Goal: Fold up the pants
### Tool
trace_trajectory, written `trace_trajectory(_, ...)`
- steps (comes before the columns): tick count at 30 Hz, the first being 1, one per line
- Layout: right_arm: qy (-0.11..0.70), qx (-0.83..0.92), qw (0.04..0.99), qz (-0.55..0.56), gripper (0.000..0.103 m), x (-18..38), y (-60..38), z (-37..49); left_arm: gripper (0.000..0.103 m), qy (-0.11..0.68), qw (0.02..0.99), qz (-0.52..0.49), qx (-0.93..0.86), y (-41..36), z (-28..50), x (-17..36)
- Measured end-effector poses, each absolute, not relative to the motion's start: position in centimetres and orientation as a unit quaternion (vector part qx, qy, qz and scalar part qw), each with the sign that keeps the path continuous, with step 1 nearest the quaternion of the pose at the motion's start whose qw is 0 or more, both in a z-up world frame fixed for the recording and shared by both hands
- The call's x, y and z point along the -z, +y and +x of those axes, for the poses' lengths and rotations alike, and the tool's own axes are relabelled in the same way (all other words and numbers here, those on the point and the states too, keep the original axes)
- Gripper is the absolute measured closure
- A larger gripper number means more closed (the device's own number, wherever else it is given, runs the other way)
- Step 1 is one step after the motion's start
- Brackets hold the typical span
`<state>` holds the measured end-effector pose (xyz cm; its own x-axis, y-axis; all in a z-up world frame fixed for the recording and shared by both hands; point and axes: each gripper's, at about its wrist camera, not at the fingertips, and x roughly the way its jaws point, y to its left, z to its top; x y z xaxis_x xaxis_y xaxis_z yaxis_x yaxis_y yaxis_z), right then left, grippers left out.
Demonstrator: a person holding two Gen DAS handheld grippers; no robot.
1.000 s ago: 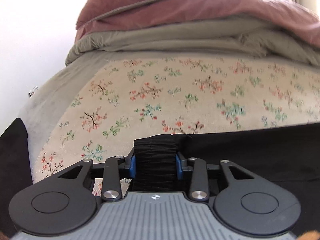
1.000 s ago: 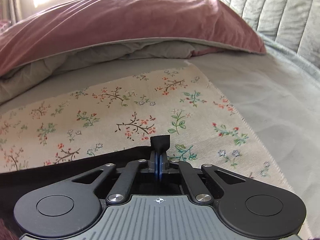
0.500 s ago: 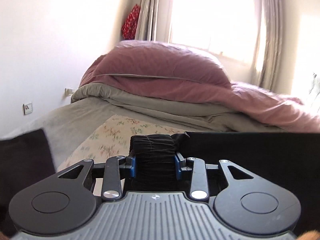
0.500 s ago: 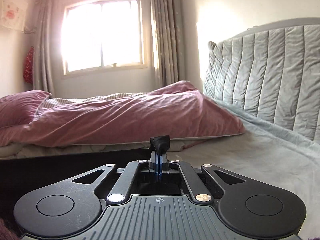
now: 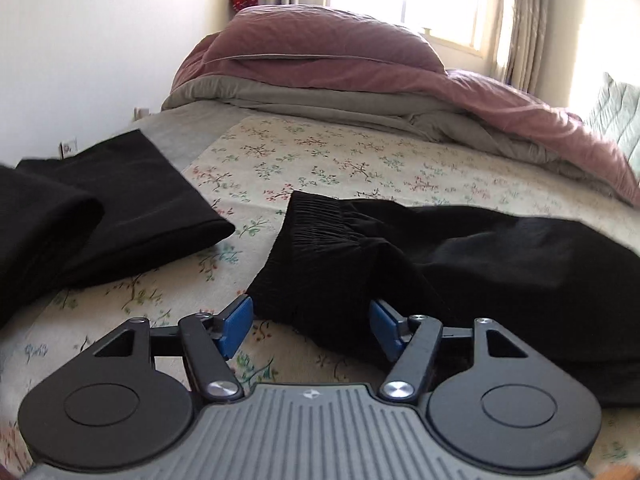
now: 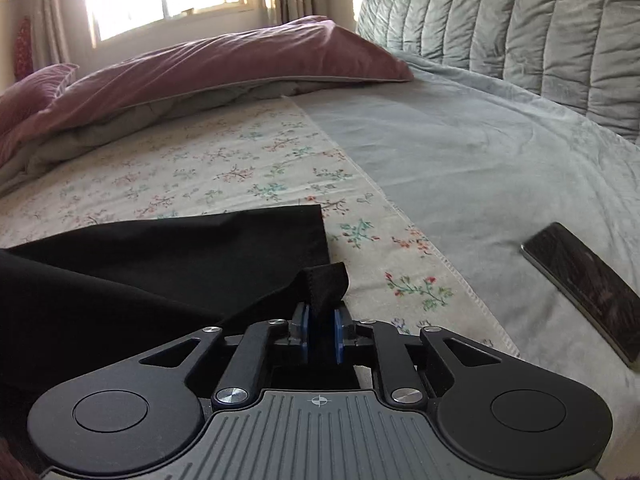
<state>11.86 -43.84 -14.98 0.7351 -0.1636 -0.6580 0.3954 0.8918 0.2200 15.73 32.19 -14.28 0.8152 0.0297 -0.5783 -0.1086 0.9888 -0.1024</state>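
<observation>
Black pants (image 5: 460,256) lie on the floral sheet (image 5: 340,160). In the left wrist view their elastic waistband (image 5: 316,220) sits bunched just ahead of my left gripper (image 5: 310,326), whose blue pads stand wide apart on either side of the cloth. In the right wrist view a flat pant leg (image 6: 180,252) ends at a hem. My right gripper (image 6: 320,336) has its pads slightly apart with a corner of black cloth (image 6: 326,280) standing loosely between them.
A second black folded garment (image 5: 100,216) lies at the left. A maroon and grey duvet (image 5: 320,64) is piled at the back. A dark phone (image 6: 588,292) lies on the grey blanket at the right. A quilted headboard (image 6: 520,28) stands beyond.
Both grippers lifted the pants, swung them over and came back down to the bed. The left gripper opened wide and let the waistband go; the right gripper's pads parted slightly.
</observation>
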Motion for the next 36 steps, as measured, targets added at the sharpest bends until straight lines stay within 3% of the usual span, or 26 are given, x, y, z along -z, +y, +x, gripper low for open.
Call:
trace_trajectory(1,0.325,0.157,0.913,0.189,0.075,14.7,-44.1,11.4,0.023,0.298,0.950,-0.081,-0.039,32.7,15.3,13.9)
trace_trajectory(3,0.307,0.170,0.910,0.220,0.047,14.0,-44.8,10.3,0.023,0.286,0.948,-0.129,-0.045,33.7,14.3,13.4)
trace_trajectory(5,0.290,0.183,0.904,0.256,0.031,13.4,-45.3,9.2,0.022,0.279,0.940,-0.190,-0.039,34.5,13.5,13.3)
trace_trajectory(8,0.274,0.189,0.887,0.321,0.028,13.4,-45.3,7.7,0.014,0.268,0.933,-0.239,-0.025,33.7,12.8,13.1)
trace_trajectory(11,0.263,0.180,0.866,0.385,0.028,13.7,-44.6,6.6,0.006,0.266,0.939,-0.217,-0.013,31.1,13.7,12.5)
trace_trajectory(19,0.300,0.151,0.837,0.432,0.025,14.6,-41.6,9.1,0.004,0.315,0.911,-0.252,-0.083,28.0,20.6,14.2)
trace_trajectory(24,0.311,0.154,0.810,0.473,0.025,15.3,-42.0,9.9,0.034,0.345,0.862,-0.352,-0.116,29.9,21.9,15.8)
trace_trajectory(26,0.314,0.160,0.801,0.485,0.025,15.6,-42.3,9.9,0.065,0.341,0.863,-0.351,-0.125,30.2,21.8,15.8)
trace_trajectory(28,0.307,0.161,0.796,0.497,0.025,15.9,-42.8,9.8,0.084,0.352,0.865,-0.332,-0.129,30.3,22.1,15.7)
trace_trajectory(34,0.326,0.192,0.784,0.493,0.026,16.8,-43.3,11.4,0.089,0.347,0.876,-0.313,-0.118,31.0,22.6,15.3)
trace_trajectory(35,0.326,0.195,0.782,0.493,0.037,17.0,-43.2,11.6,0.089,0.345,0.879,-0.309,-0.117,31.0,22.5,15.0)
trace_trajectory(36,0.323,0.193,0.787,0.489,0.066,16.8,-43.0,11.6,0.090,0.342,0.881,-0.306,-0.117,31.2,22.4,14.8)
